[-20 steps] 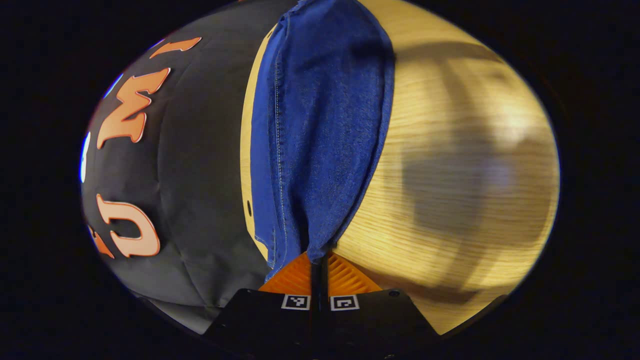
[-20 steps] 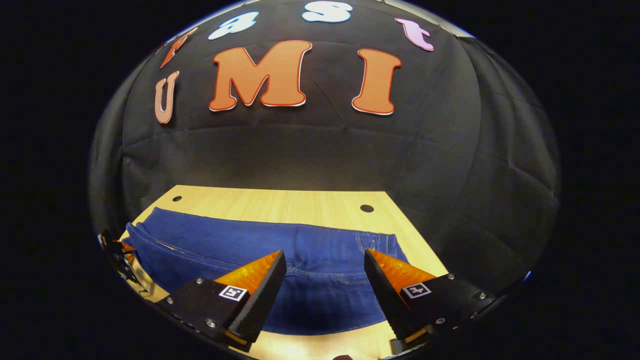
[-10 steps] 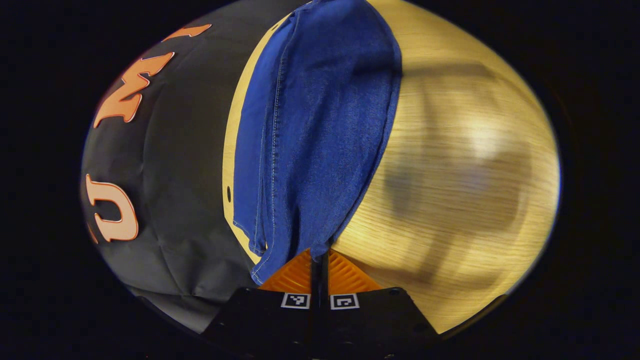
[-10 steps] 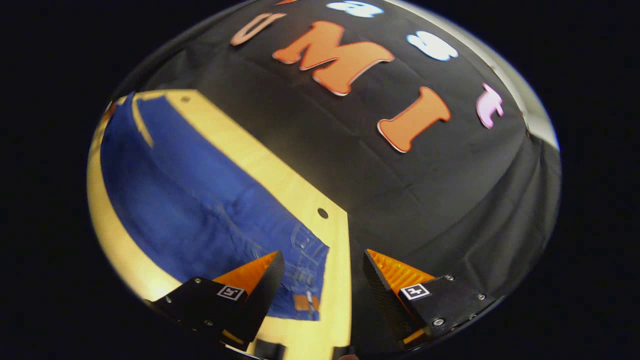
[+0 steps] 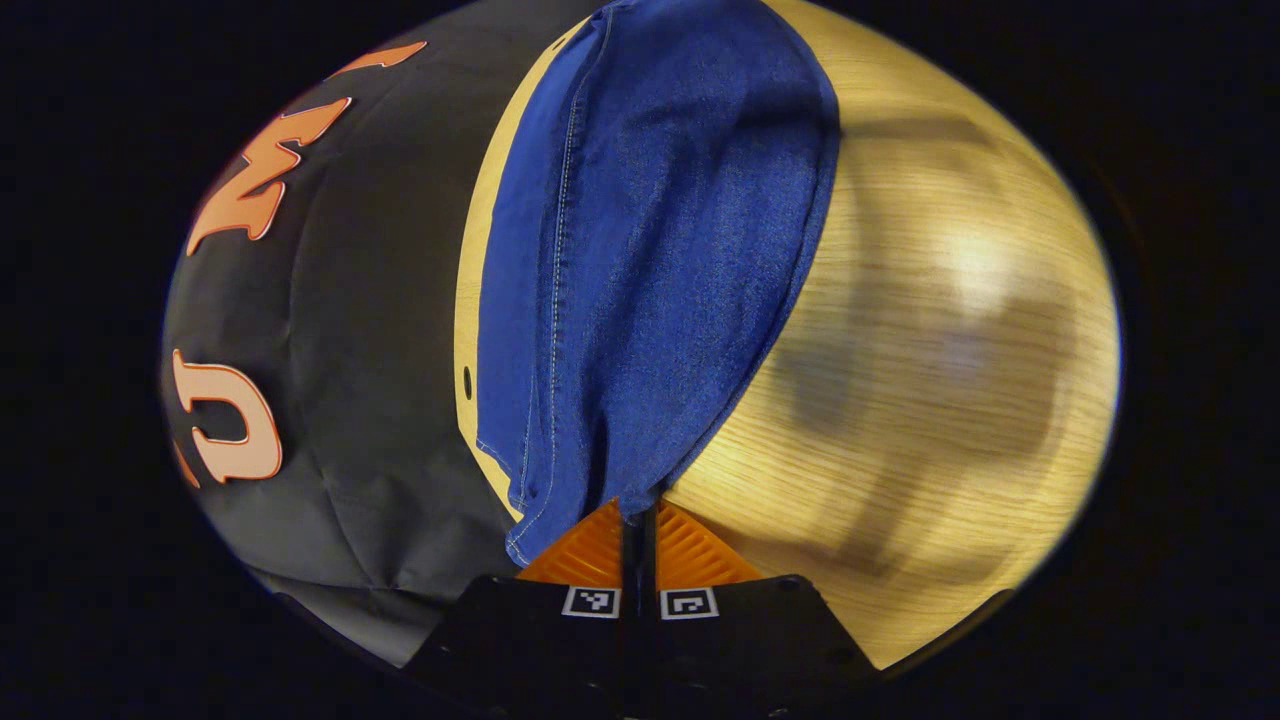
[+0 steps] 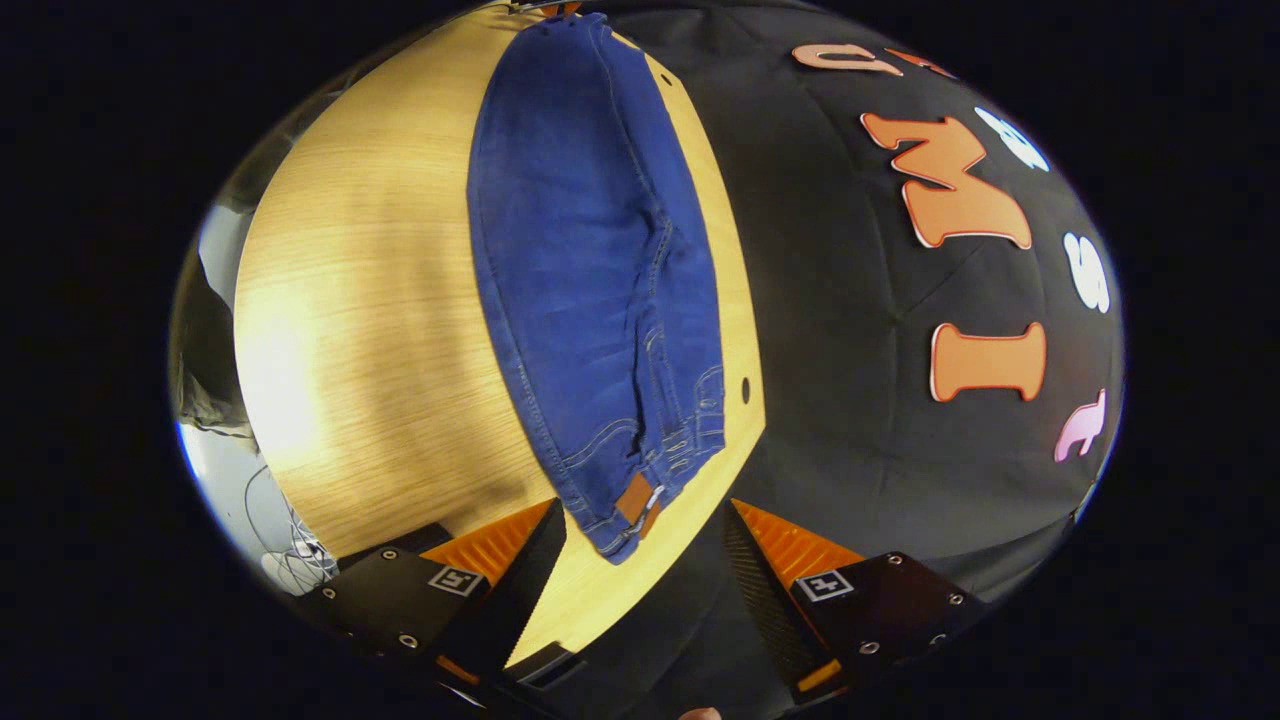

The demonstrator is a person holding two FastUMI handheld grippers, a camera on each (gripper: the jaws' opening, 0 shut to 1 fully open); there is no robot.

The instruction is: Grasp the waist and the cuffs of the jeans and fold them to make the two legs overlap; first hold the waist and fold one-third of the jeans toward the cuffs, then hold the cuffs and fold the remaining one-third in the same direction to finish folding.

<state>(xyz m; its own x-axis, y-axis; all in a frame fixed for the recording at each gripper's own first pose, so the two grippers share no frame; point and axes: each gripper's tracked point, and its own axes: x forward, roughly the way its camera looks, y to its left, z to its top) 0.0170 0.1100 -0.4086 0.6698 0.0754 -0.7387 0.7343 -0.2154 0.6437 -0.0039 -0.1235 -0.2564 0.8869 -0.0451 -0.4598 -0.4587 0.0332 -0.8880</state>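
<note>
Jeans [image 6: 590, 270] are lying lengthwise along the far side of the wooden table [image 6: 380, 330], close to the edge by the black cloth wall [image 6: 850, 400]. From the right gripper view they look like one long narrow strip with the legs stacked on each other, so the legs-overlap part seems pretty much done, though the bottom layer isn't really visible, so how well it lines up is a guess.

The waist end, with its belt loops and a brown patch [image 6: 632, 497], sits flat at the table corner nearest the right gripper [image 6: 640, 560]. That gripper's fingers are spread wide with nothing between them, hovering just short of the waistband. So the waist fold doesn't look started.

At the other end of the jeans, the left gripper [image 5: 638, 520] is clamped tight on the denim near the cuffs [image 5: 560, 500], with the fabric fanning out from its closed fingertips toward the waist. The hem hangs just off to one side of it.

Going by all that, both thirds are still to do: the waist needs grabbing and folding toward the cuffs, then the cuff end goes over. Roughly a third of the way in, probably.
</note>
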